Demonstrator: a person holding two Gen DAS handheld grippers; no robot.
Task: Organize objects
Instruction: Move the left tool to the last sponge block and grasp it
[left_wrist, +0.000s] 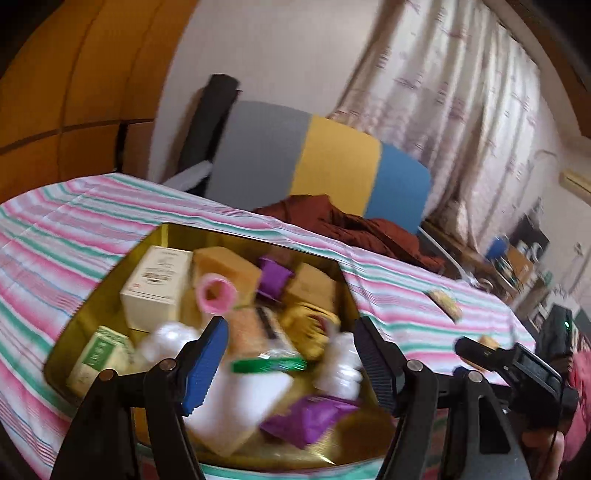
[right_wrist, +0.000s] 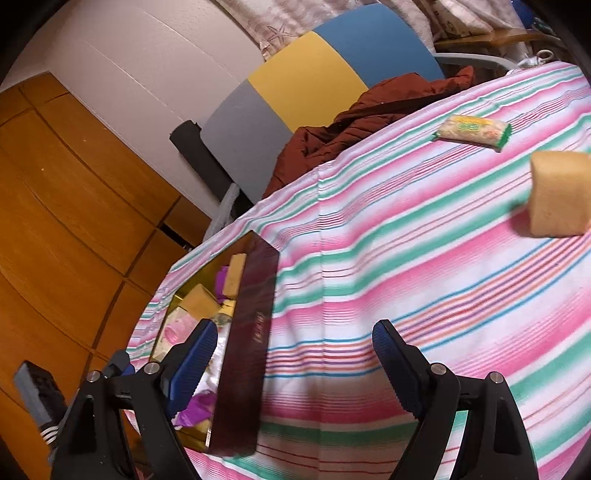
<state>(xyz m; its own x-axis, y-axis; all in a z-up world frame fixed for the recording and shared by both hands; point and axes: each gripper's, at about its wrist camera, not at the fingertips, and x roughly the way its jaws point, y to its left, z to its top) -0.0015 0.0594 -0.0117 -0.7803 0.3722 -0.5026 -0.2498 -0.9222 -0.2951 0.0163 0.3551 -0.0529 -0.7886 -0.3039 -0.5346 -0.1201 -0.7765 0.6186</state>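
A gold tin (left_wrist: 92, 314) on the striped tablecloth (left_wrist: 55, 229) holds several things: a white box (left_wrist: 157, 284), a pink roll (left_wrist: 216, 295), a yellow sponge (left_wrist: 225, 266), a green-edged packet (left_wrist: 269, 365) and a purple packet (left_wrist: 310, 417). My left gripper (left_wrist: 291, 328) hovers open just above them, with nothing between its pads. In the right wrist view the tin's dark red wall (right_wrist: 251, 332) stands at the left. My right gripper (right_wrist: 295, 328) is open over bare tablecloth (right_wrist: 369, 258) beside it. A wrapped snack bar (right_wrist: 472, 131) and a yellow sponge (right_wrist: 559, 194) lie farther off on the cloth.
A chair with a grey, yellow and blue back (left_wrist: 314, 166) stands behind the table, with a red-brown jacket (left_wrist: 351, 225) on it. Wooden cupboards (right_wrist: 55, 221) fill the left and a curtain (left_wrist: 443, 92) hangs at the back. The other gripper's body (left_wrist: 517, 369) shows at the right.
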